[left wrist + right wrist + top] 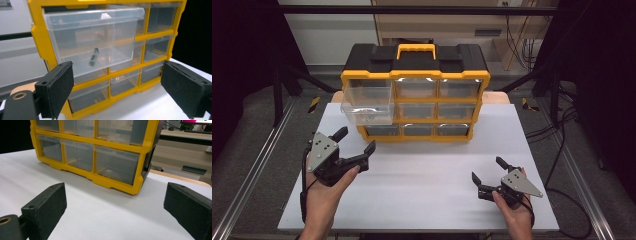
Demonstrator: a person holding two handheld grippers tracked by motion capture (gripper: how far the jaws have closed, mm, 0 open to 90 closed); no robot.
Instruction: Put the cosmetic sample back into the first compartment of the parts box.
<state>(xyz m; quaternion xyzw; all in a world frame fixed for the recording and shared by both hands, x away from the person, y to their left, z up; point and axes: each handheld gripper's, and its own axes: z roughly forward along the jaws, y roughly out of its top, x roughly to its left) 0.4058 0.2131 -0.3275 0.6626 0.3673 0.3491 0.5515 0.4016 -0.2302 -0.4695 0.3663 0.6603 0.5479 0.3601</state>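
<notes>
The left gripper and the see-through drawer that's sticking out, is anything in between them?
Nothing. In the high view, only bare white table separates the left gripper from the pulled-out drawer.

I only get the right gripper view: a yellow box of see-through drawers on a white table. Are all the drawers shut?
Observer: No. The top-left drawer of the organizer is pulled out toward the person.
Operator: Is anything in it?
Observer: Yes, one small dark cylindrical piece lies on its floor; what it is I cannot tell.
Operator: Is someone holding that drawer?
Observer: No. The left hand-held gripper sits in front of it with its jaws wide apart, touching nothing.
Operator: What is on top of the box?
Observer: A black lid with a yellow carry handle.
</notes>
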